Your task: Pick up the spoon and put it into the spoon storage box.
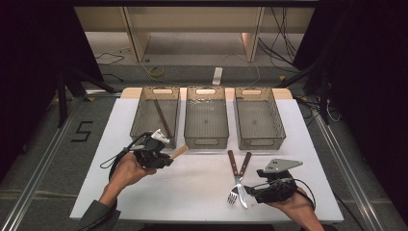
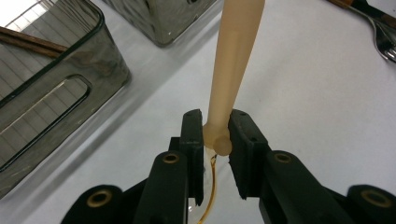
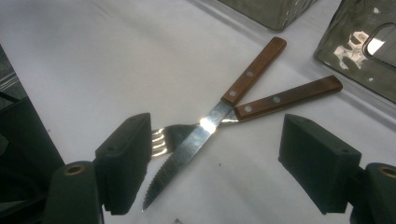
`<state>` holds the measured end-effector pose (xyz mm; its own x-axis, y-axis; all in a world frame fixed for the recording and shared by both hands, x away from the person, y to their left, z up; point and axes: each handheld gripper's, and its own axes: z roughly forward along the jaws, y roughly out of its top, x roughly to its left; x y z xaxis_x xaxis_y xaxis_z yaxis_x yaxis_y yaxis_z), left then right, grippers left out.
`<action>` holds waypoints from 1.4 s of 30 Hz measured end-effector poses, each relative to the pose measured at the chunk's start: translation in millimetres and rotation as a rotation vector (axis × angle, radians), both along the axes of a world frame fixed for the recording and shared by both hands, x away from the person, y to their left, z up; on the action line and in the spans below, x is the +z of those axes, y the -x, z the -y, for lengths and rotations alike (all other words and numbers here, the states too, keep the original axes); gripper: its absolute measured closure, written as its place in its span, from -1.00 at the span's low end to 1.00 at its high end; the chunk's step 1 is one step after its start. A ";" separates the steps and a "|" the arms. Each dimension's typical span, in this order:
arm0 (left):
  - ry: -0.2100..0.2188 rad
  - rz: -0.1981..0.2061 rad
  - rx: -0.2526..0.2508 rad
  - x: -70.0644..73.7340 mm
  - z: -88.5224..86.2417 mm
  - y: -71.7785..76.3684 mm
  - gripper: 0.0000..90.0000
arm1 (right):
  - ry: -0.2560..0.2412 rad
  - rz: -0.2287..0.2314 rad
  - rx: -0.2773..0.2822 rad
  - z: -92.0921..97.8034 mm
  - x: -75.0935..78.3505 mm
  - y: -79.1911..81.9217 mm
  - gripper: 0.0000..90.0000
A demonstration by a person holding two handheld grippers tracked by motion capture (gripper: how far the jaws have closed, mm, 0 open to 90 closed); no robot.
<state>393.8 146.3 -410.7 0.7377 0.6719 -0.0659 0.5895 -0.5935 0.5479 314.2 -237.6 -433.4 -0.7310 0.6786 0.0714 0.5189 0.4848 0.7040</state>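
Left gripper (image 2: 215,128) clamping tan spoon (image 2: 233,56), handle pointing forward

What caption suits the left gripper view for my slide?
Left claw shut on a beige spoon above the white table.

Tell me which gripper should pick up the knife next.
Right. The right gripper is open and sits right by the knife, which lies crossed over the fork between its jaws. The left gripper is shut on a spoon.
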 end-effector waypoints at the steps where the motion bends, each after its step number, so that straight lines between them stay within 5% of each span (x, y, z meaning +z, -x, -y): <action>1: 0.001 0.003 0.004 1.0 -0.1 -0.6 0.70 | -0.001 0.001 0.000 0.2 0.0 -0.1 -0.42; 28: 0.130 0.058 0.029 29.9 8.9 -17.9 0.70 | -0.030 -0.002 -0.017 1.7 1.8 -1.6 -0.43; 35: 0.183 0.074 0.056 37.9 19.3 -34.0 0.70 | -0.030 0.000 -0.015 0.7 1.7 -1.9 -0.43; 42: 0.185 0.090 0.067 43.8 32.2 -49.8 0.70 | -0.035 0.004 -0.013 0.5 2.0 -1.6 -0.43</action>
<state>443.6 114.1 -366.9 0.7003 0.7021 -0.1289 0.5683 -0.4390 0.6959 315.8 -238.2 -431.4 -0.7226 0.6850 0.0926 0.5223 0.4533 0.7223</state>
